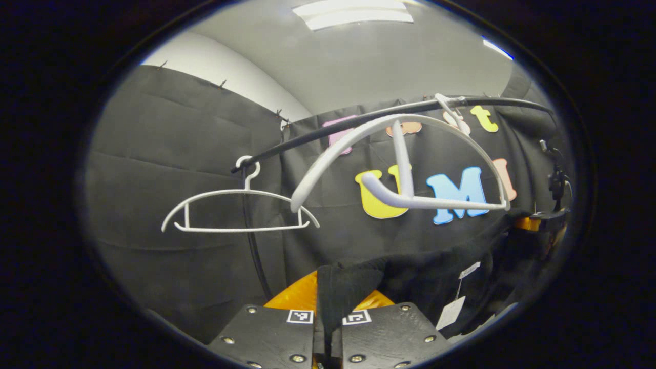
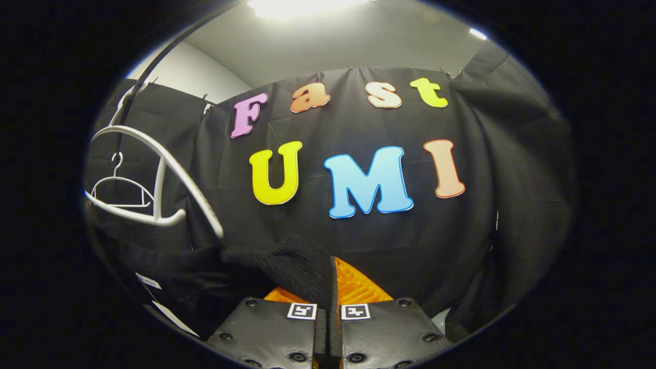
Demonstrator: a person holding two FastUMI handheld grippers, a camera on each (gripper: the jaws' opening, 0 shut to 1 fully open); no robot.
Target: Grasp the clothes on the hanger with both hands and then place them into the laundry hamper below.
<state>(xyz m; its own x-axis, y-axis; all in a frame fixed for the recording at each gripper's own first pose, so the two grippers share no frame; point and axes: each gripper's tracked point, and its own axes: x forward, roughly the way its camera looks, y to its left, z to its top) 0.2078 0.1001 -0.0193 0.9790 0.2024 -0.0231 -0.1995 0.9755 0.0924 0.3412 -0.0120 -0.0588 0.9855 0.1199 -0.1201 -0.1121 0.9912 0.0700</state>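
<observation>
Now your left gripper has its fingers pressed together on a fold of the black garment, which rises from between them toward twelve o'clock and spreads off toward three o'clock in the left gripper view. Two paper tags hang from the cloth at about four o'clock; their writing is too small to read. Above, the near white hanger is bare and tilted on the black rail, and a second bare hanger hangs at nine o'clock. Your right gripper likewise pinches the garment's knit edge, with the cloth trailing toward eight o'clock, below the hanger.
</observation>
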